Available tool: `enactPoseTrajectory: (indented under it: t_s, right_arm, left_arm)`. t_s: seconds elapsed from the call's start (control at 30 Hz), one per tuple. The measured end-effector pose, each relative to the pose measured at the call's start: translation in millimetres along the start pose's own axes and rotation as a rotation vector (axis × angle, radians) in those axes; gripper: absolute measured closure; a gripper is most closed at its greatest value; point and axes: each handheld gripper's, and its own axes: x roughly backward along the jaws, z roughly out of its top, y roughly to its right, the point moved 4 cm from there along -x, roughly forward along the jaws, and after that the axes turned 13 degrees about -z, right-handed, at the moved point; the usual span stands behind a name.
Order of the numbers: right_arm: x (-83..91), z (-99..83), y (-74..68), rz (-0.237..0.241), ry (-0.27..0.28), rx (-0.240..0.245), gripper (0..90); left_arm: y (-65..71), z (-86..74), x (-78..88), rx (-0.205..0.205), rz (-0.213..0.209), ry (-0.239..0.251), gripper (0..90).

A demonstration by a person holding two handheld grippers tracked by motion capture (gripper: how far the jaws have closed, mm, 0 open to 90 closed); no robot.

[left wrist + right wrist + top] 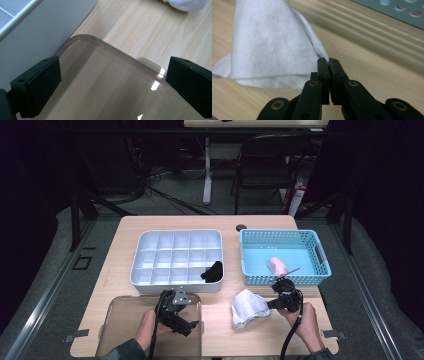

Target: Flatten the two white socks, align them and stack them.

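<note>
2 claws on the table, and the action is on the right: the right claw [329,61] has its jaws pinched tight on the edge of the white cloth [269,45], which rises in a peak just ahead and to the left of its tips. In the high view that cloth [247,307] lies on the table [120,270] right beside the claw, in front of the blue basket [320,252], where a pink thing [277,265] sits.

The left claw [191,325] has its jaws spread wide over the clear lid [105,85], 1 jaw either side, nothing between them but the lid below. Just beyond it stands the white tray [145,245] with a black thing [213,271] in a near compartment.

The cloth looks light, soft and floppy; it should drape and drag rather than hold shape. A pinch on a folded edge, as here, seems the sound hold, though a thin bite could slip free if tugged fast
</note>
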Motion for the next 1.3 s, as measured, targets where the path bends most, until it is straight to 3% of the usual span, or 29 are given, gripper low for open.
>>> enactPoseTrajectory:
  t_s: [0.07, 0.1, 0.13, 0.3, 0.6, 0.83, 1.07, 1.17, 1.3]
  right_arm:
    - [3.6, 0.5, 1.5, 0.018, 0.012, -0.014, 88.6]
    - [4.8, 0.3, 3.4, 0.007, 0.009, 0.002, 88.6]
    - [6.2, 1.0, 1.8, 0.029, 0.028, -0.022, 88.6]
    - [15.3, 2.6, -1.2, 0.084, 0.060, -0.022, 88.6]
    - [29.9, 6.6, -19.4, 0.154, 0.114, 0.028, 88.6]
    - [39.9, 9.0, -28.9, 0.147, 0.146, 0.053, 88.5]
    - [40.7, 6.3, -15.0, 0.123, 0.146, 0.016, 88.5]
    - [44.2, 6.6, -16.1, 0.152, 0.149, 0.011, 88.5]
    - [49.4, 9.4, -27.9, 0.188, 0.166, 0.049, 88.5]
  left_arm:
    - [0.0, 0.0, -0.6, 0.004, -0.002, 0.000, 0.2]
    - [-0.1, 0.0, -0.8, 0.004, -0.002, 0.000, 0.2]
    - [-0.1, 0.0, -0.9, 0.004, -0.003, -0.001, 0.2]
    - [0.0, 0.0, -1.0, 0.004, -0.002, -0.002, 0.2]
    - [0.4, 0.3, -1.6, 0.002, 0.006, 0.001, 0.2]
    - [0.7, 0.5, -1.5, -0.003, 0.007, -0.001, 0.3]
    - [0.5, 0.5, -1.5, -0.001, 0.007, 0.000, 0.2]
    - [1.4, 1.1, -2.3, 0.002, 0.003, 0.002, 0.3]
    - [3.1, 2.9, -2.3, 0.003, -0.004, 0.002, 0.3]
